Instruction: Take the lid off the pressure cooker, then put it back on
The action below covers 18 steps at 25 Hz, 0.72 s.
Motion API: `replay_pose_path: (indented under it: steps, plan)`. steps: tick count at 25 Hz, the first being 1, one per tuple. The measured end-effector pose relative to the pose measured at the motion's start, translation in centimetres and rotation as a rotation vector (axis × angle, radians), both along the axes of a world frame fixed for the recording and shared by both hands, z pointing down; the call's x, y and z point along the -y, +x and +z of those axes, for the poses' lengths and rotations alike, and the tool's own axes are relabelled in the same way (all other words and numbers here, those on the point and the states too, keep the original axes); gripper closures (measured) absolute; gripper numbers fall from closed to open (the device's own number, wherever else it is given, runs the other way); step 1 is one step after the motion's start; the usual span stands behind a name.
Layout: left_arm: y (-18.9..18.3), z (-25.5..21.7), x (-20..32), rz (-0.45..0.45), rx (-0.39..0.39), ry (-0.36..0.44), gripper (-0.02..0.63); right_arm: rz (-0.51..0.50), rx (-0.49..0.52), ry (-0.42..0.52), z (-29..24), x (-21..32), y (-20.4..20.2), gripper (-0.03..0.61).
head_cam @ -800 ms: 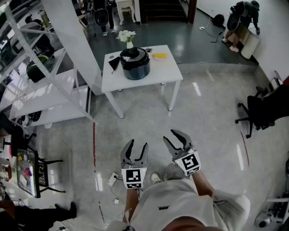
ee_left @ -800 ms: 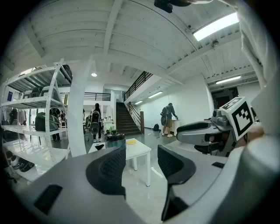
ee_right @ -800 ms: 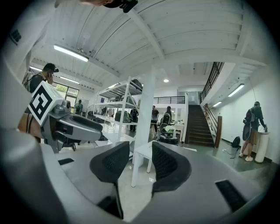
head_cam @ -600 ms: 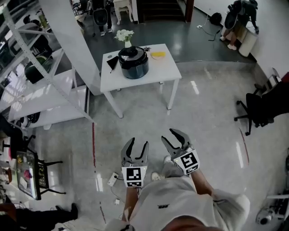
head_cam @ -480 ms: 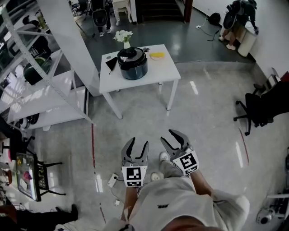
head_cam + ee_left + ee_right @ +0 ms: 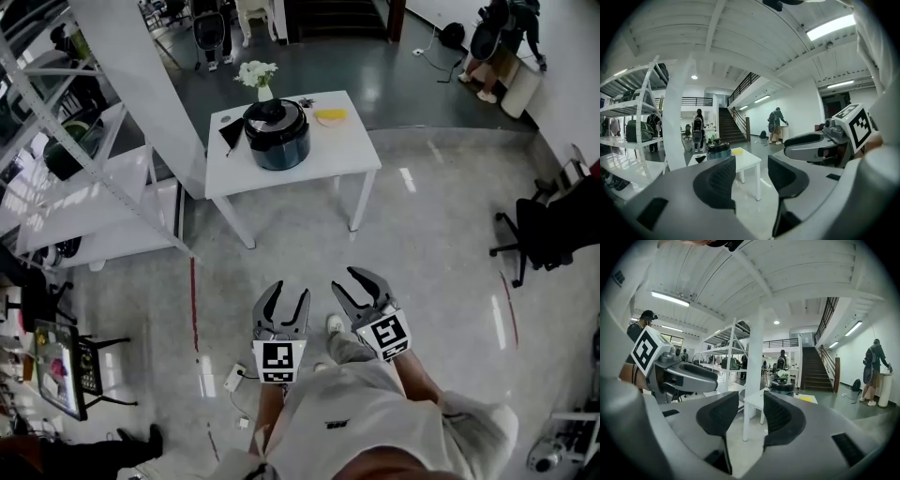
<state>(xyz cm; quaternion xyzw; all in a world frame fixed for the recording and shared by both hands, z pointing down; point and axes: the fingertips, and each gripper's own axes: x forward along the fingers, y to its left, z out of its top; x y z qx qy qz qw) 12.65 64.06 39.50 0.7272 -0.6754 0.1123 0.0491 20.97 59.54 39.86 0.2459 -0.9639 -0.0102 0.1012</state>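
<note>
No text can be read; the small mark on the shirt (image 6: 361, 408) is too tiny.

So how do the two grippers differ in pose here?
In the head view the left gripper points straight ahead, while the right gripper angles inward toward it. The left gripper's marker cube sits square; the right gripper's is rotated. Both have fingers apart, hold nothing, and are well short of the pressure cooker.
</note>
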Motion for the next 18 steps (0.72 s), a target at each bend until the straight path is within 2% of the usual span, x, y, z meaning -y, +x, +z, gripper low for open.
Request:
replay_pose_path:
  steps: [4,18]
  plan:
    - [-0.9,-0.1,3.1,-0.013,-0.001,-0.004,0.387,-0.029,-0.028,-0.016,-0.1,2.9,-1.3,0.413]
    - [-3.1,-0.7,15.2,-0.079,0.014,-0.007,0.396,-0.072,-0.013,-0.025,-1.0,15.4,-3.2,0.413]
